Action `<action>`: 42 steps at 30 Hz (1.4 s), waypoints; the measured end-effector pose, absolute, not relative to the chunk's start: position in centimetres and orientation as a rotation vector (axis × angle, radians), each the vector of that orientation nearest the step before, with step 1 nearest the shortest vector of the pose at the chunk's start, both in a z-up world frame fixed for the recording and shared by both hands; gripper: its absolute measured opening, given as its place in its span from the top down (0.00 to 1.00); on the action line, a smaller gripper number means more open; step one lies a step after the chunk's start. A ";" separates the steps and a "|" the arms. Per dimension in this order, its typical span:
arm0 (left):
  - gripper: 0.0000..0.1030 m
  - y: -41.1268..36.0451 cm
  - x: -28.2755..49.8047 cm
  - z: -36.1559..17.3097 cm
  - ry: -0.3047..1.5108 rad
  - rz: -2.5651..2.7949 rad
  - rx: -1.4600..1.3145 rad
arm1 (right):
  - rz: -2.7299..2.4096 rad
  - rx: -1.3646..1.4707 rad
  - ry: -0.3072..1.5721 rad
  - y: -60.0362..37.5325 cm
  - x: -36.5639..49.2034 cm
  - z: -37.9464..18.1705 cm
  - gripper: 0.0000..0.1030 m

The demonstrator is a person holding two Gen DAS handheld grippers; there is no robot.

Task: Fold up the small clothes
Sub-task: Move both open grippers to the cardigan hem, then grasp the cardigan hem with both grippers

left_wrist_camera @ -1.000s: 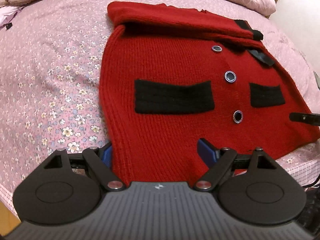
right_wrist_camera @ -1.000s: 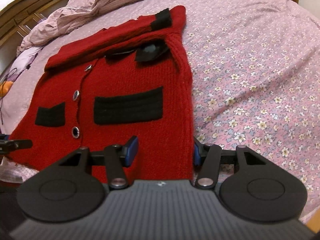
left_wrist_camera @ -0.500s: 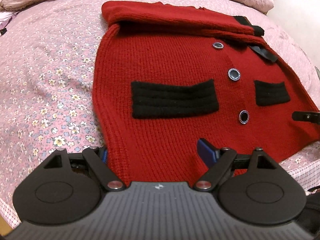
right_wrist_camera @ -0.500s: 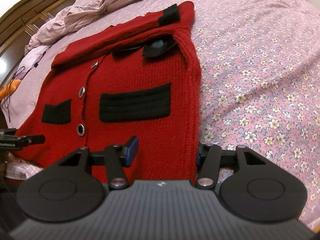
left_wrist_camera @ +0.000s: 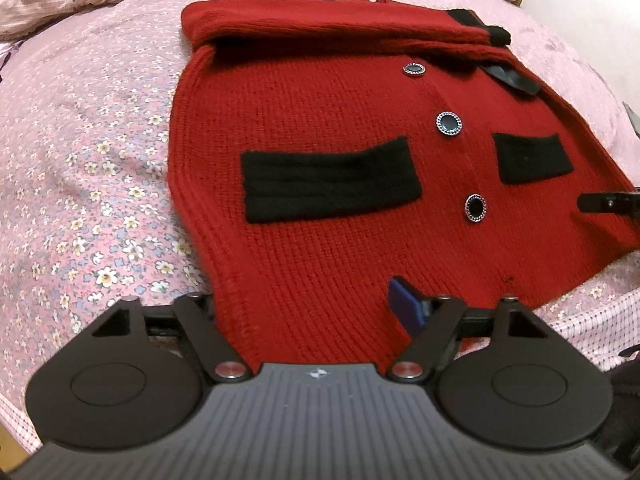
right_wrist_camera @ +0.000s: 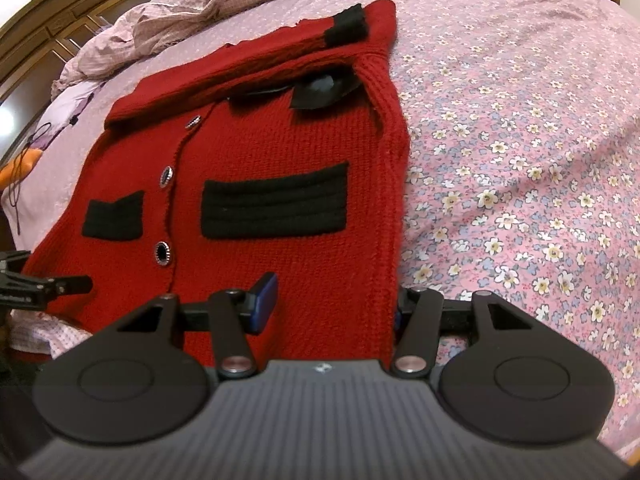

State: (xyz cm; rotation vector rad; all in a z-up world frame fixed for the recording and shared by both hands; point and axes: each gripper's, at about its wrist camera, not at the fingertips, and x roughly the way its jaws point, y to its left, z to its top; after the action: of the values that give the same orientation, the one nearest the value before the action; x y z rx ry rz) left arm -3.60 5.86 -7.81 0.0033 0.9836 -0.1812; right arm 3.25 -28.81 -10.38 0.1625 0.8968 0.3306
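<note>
Since a moment ago the left claw (left_wrist_camera: 312,312) has been closing around the hem corner, knit between its jaws, grip unclear. The flowered bed (left_wrist_camera: 80,168) carries the red cardigan (left_wrist_camera: 340,128) flat, sleeve folded across the top. The right claw (right_wrist_camera: 332,300) straddles the other hem corner, half open; its grip I cannot tell.

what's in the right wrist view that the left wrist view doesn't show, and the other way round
Only the right wrist view shows the wooden headboard, an orange object at the bed's edge, and the left gripper poking in.

Only the left wrist view shows the white wall beyond the bed, and the right gripper poking in.

Both show the red cardigan with its sleeve folded across the top, black pockets and three buttons, on the floral bedsheet, its hem between each camera's own jaws.
</note>
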 end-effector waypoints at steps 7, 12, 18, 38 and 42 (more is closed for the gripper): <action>0.39 6.8 -3.5 -7.7 0.972 -0.165 -0.042 | 0.319 0.189 0.897 -29.5 3.1 -10.6 0.74; 0.39 6.8 -3.4 -7.8 0.972 -0.175 -0.043 | 0.335 0.236 0.893 -30.1 2.9 -10.6 0.81; 0.39 6.6 -3.2 -8.0 0.974 -0.181 -0.030 | 0.350 0.233 0.899 -30.1 2.9 -10.7 0.81; 0.74 7.7 -3.2 -7.7 0.982 -0.143 -0.044 | 0.463 0.325 0.807 -30.3 2.5 -8.5 0.91; 0.70 7.3 -3.2 -7.7 0.992 -0.160 -0.023 | 0.480 0.364 0.775 -30.3 2.6 -7.8 0.91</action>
State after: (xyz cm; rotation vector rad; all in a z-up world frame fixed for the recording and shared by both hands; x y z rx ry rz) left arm -3.18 7.35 -7.68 -0.0225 0.9924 -0.1598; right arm 2.64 -30.34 -7.80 0.3636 0.7748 0.4803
